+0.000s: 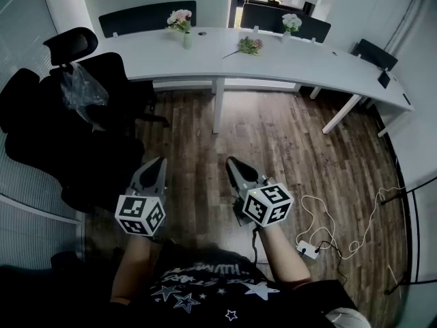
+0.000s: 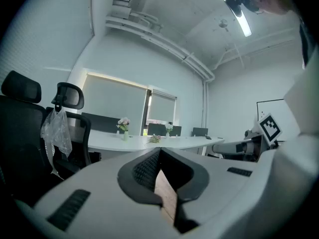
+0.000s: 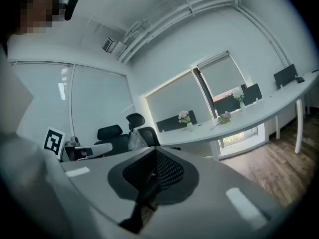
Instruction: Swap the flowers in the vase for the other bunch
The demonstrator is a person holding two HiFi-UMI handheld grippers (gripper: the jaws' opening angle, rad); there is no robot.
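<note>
Both grippers are held low in front of the person, over the wooden floor and well apart from the desk. The left gripper has its jaws pressed together with nothing between them, and the right gripper is closed the same way and also empty. Both point almost level toward 12 o'clock. In the head view the long white desk curves across the top. The vase stands upright on it at about 11 o'clock, with pink flowers in it. The loose bunch lies flat on the desk surface at about 12 o'clock, to the right of the vase and apart from it. A second small vase with pale flowers stands further back at about 1 o'clock. Black office chairs fill the area from 9 to 10 o'clock, and a clear plastic bag hangs on one of them. A white cable lies coiled on the floor at about 4 o'clock
</note>
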